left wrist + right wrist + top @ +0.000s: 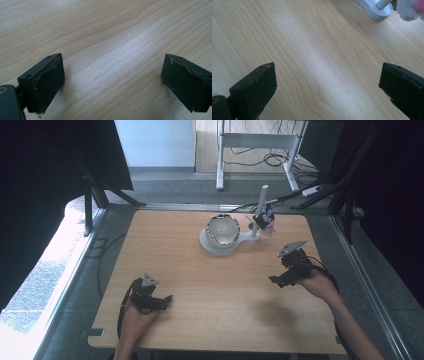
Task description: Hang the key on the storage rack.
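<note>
A wooden table point(210, 285) is seen from above, with a person's forearms entering from the near edge. The left gripper point(159, 301) is held low over the near left part of the table, its jaws spread wide apart with nothing between them; in the left gripper view only bare wood grain is seen between the two black jaws. The right gripper point(278, 280) is held over the near right part of the table, raised slightly, and its jaws are likewise released and wide apart, with bare wood seen between them in the right gripper view.

A bowl point(223, 230) with a dark patterned rim is placed on the round end of a white stand point(214, 247) at the far centre of the table, well apart from both grippers. A white post point(261, 204) rises from the narrow right end of that stand, and a small white and pink fluffy object point(270, 227) is found just beside the post's lower part. In the right gripper view the stand's ribbed edge point(372, 11) and the fluffy object point(412, 8) are seen at the far right corner, well beyond the jaws.
</note>
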Demonstrator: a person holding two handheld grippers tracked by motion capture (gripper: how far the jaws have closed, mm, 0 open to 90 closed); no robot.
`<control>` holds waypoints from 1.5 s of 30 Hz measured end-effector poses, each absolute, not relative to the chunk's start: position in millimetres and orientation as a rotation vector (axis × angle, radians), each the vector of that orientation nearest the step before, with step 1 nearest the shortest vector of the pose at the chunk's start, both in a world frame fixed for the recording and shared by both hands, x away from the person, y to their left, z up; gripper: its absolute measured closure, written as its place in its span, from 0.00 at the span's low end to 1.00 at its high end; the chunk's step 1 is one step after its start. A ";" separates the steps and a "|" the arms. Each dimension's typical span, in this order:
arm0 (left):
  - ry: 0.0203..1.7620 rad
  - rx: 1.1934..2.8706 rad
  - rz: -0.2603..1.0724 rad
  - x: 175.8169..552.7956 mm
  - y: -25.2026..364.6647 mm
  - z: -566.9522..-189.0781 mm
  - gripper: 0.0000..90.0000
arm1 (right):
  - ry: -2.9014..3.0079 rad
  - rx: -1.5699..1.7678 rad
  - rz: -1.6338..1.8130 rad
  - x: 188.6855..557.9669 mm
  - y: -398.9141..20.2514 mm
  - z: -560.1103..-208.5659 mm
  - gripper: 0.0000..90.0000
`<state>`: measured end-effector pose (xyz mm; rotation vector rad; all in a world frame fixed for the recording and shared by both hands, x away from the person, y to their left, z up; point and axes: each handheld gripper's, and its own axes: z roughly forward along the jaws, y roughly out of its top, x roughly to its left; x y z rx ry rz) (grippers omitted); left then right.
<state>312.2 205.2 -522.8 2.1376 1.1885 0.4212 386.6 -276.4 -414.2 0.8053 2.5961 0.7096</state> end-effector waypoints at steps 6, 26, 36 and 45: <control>1.189 2.137 0.421 312.2 205.2 -522.8 0.06 | 2.575 0.804 0.748 371.8 -281.3 -414.0 0.02; 1.189 2.136 0.422 312.3 205.1 -522.9 0.06 | 2.517 0.886 0.832 329.2 -300.6 -436.5 0.00; 1.188 2.137 0.422 312.3 205.2 -522.9 0.06 | 2.487 0.937 0.909 317.9 -299.0 -458.7 0.00; 1.188 2.137 0.422 312.3 205.2 -522.9 0.06 | 2.477 0.980 0.996 313.4 -290.8 -489.6 0.00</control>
